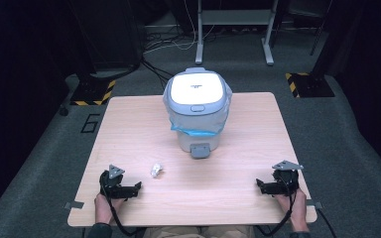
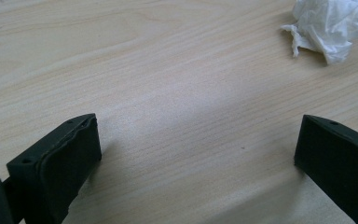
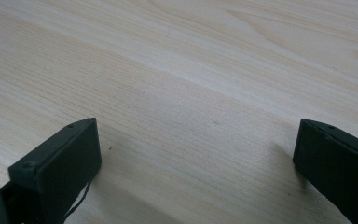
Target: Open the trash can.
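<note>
At the lower left of the high view I see my left gripper resting on the wooden table, held by the left hand that comes in from the bottom edge. In the left gripper view its two black jaws stand wide apart, with only bare wood between them; they hold nothing.

A little to the right and slightly higher in the high view lies a small crumpled white tissue, just beside the left gripper but not touching it. In the left gripper view the same tissue sits in the upper right corner, beyond the jaws.

In the upper middle of the high view stands a pedal bin with a white lid, closed. A clear bin liner with a blue edge is folded over the rim and hangs down the outside. A grey pedal sticks out at the bottom of the bin, toward me.

At the lower right of the high view is my right gripper, also on the table, held by the right hand. In the right gripper view its jaws are wide open too, and there is only wood grain between them.
</note>
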`<move>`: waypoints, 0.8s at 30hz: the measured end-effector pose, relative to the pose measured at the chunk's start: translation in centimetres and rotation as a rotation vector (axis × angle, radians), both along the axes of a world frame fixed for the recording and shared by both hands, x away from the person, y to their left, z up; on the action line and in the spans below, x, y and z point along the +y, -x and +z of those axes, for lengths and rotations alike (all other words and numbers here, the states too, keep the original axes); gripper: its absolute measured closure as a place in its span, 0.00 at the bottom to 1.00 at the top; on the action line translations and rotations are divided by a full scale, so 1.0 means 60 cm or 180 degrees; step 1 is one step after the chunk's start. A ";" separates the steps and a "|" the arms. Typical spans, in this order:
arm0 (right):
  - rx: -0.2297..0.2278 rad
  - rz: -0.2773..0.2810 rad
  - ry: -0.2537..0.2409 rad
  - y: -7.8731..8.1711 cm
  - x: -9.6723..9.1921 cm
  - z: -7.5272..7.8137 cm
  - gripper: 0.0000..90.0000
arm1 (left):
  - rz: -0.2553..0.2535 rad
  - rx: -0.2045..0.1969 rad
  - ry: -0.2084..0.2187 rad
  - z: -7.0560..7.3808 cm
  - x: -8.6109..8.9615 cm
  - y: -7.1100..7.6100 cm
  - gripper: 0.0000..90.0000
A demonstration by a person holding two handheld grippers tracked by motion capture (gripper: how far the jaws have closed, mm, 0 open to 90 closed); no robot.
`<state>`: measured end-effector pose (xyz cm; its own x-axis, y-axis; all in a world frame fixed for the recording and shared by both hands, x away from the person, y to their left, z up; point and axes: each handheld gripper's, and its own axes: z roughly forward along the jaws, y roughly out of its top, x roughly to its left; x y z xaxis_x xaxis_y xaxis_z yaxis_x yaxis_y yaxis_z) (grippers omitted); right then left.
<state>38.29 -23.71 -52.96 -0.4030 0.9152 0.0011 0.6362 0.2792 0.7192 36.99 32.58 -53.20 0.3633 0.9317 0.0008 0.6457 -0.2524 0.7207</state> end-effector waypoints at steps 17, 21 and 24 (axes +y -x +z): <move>-0.0001 0.0033 0.0020 -0.001 -0.001 0.000 0.00 | 0.0005 0.0004 0.0006 0.000 0.000 0.000 0.00; 0.0002 0.0036 0.0019 -0.001 -0.002 0.000 0.00 | 0.0001 0.0004 0.0006 0.000 0.000 0.001 0.00; 0.0005 0.0037 0.0011 -0.001 -0.001 0.000 0.00 | -0.0006 0.0010 0.0003 0.000 0.000 0.001 0.00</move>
<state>38.34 -23.80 -52.94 -0.4137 0.9104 -0.0012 0.6340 0.2890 0.7173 36.92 32.58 -53.18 0.3649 0.9310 -0.0012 0.6474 -0.2529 0.7190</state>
